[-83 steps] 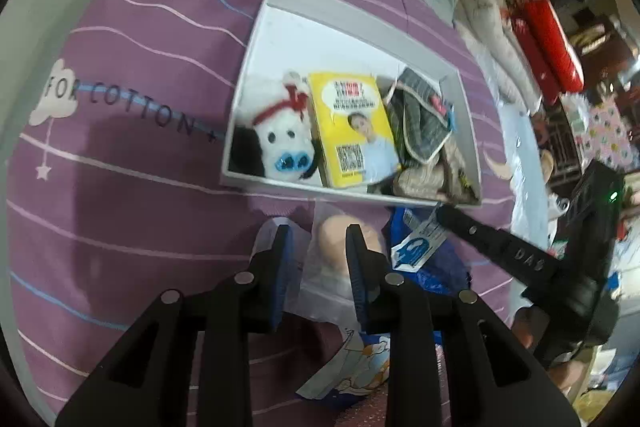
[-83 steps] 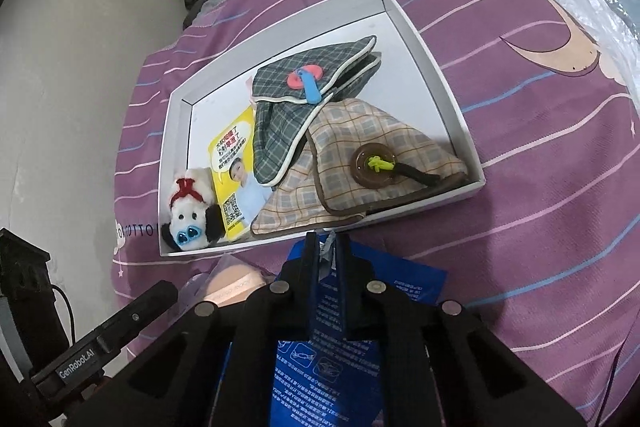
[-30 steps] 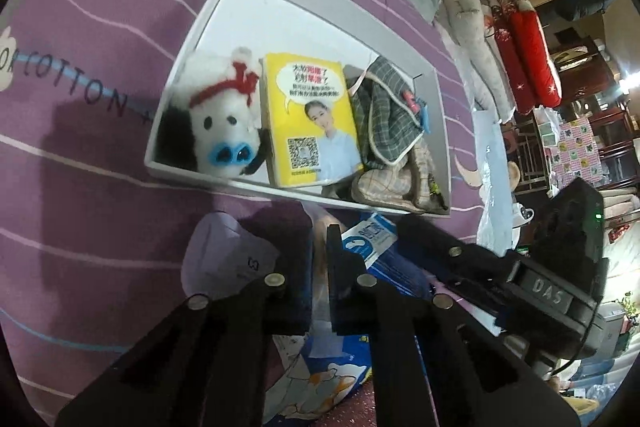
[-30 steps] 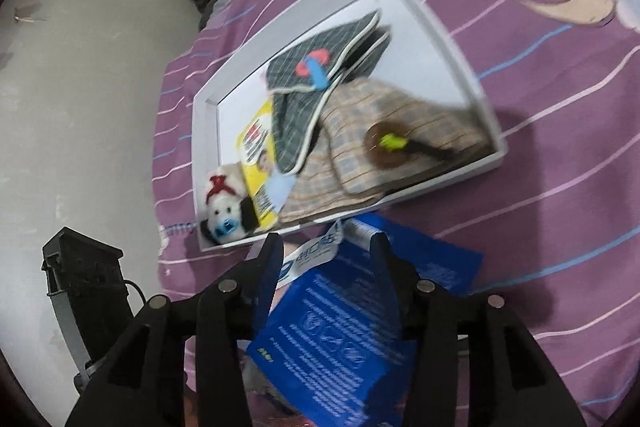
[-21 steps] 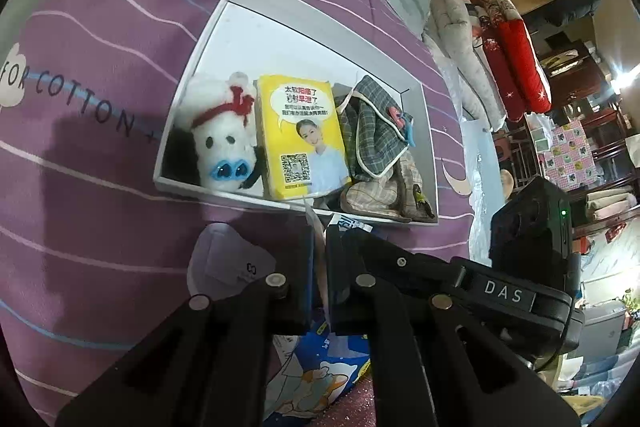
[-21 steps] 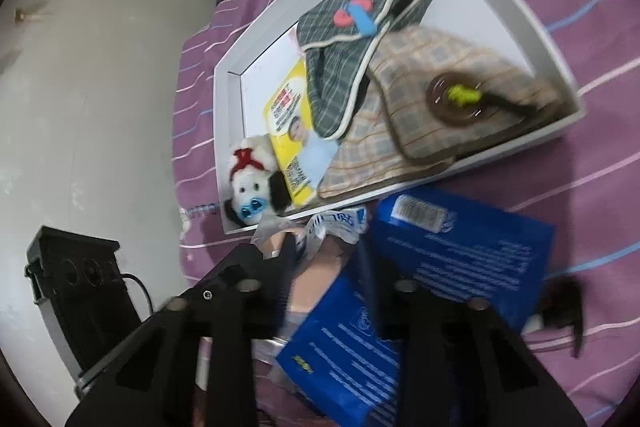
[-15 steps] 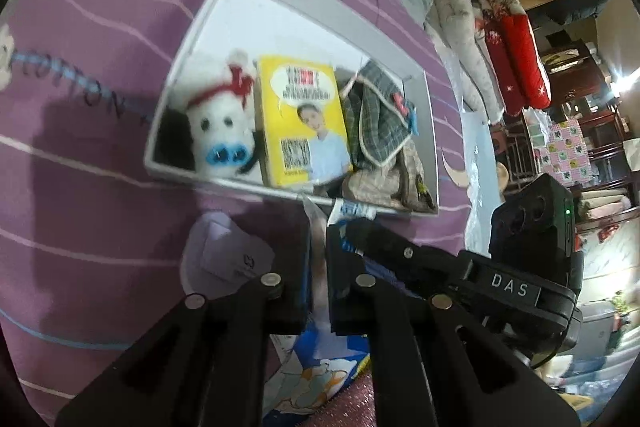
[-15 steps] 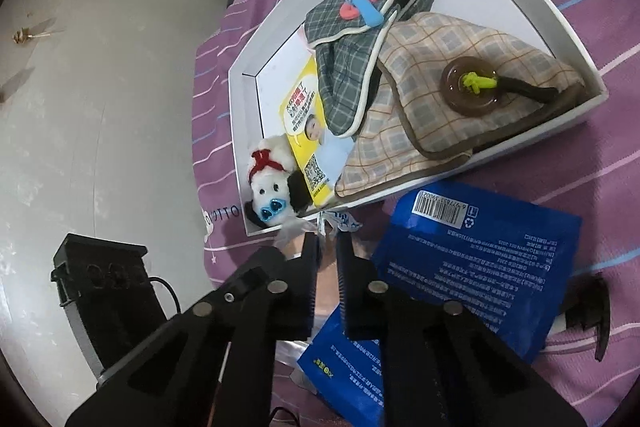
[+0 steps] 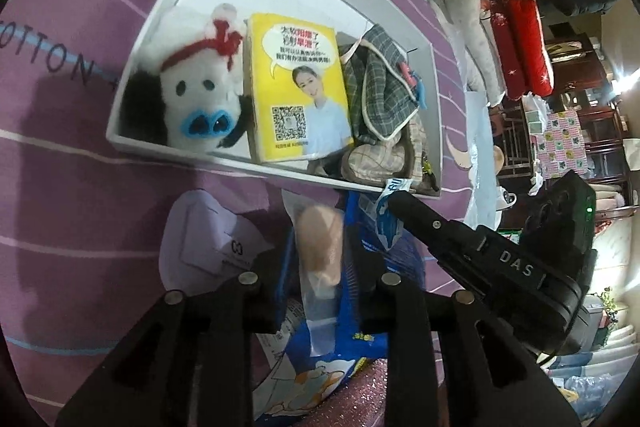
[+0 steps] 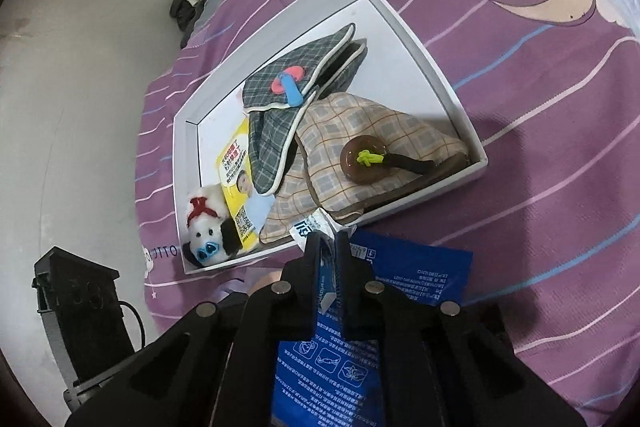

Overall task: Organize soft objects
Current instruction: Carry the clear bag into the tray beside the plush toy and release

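**Handing the packet over at the near wall of the tray**

I take the white tray [image 10: 420, 47] on the purple bed cover [image 10: 540, 131] as my landmark. Just outside its near wall, my right tool [image 10: 327, 243] has its jaws narrowed right down, pinching the white-and-blue top edge of a small packet [image 10: 316, 227]. I read this as a handover grip. In the left wrist view my left tool [image 9: 316, 267] is opening, its jaws straddling a clear bag with something peach-coloured inside [image 9: 320, 239]; the pads look clear of the bag, so I judge it is letting go. The right tool [image 9: 404, 203] reaches in from the side there, its tip at the packet's edge [image 9: 390, 187], close against the tray's near wall.

Beneath both tools, just short of the tray, lie a dark blue printed pouch [image 10: 412, 275], a pale mask-like sheet [image 9: 208, 235] and a cartoon-printed wrapper [image 9: 320, 383]. I think these are the loose items not yet sorted.

Inside the tray, at its left end, a plush dog with a red bow [image 9: 192, 103] leans against the near wall. Beside it lies a yellow tissue pack [image 9: 296, 87]. Past that, a grey checked cloth pouch [image 10: 288, 115] with a pink and blue clip overlaps a tan checked pouch [image 10: 360, 147] with a brown button. The tray's far side is bare.
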A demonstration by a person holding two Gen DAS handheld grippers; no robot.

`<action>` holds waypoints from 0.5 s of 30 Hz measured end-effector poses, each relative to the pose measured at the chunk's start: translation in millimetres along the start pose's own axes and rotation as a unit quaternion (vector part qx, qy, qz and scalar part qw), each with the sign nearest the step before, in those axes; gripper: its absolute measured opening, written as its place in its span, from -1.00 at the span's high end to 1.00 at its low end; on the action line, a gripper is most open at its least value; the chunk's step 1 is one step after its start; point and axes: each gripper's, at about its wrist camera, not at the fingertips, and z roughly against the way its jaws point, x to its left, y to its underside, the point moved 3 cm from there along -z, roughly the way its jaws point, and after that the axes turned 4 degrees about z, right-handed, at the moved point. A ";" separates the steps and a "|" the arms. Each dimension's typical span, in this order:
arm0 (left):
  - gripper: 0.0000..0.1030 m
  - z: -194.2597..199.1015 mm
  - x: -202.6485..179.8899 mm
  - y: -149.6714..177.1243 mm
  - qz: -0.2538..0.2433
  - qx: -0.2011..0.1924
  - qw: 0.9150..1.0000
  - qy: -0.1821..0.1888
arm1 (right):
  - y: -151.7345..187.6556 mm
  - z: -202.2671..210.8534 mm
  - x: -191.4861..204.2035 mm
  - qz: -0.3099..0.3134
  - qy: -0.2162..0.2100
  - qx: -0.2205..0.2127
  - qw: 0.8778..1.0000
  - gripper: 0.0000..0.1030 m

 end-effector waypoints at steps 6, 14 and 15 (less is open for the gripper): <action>0.86 3.9 -1.8 -0.3 -0.006 -0.027 0.999 -0.015 | -0.1 1.0 -1.9 0.001 0.001 0.001 1.000 0.89; 0.90 32.8 -13.9 -0.6 -0.040 -0.099 0.994 -0.001 | 1.0 0.6 3.4 0.001 -0.008 -0.002 1.000 0.89; 0.90 38.2 -15.7 -0.3 -0.045 -0.112 0.993 0.000 | 1.0 2.1 4.5 0.002 -0.015 -0.002 1.000 0.89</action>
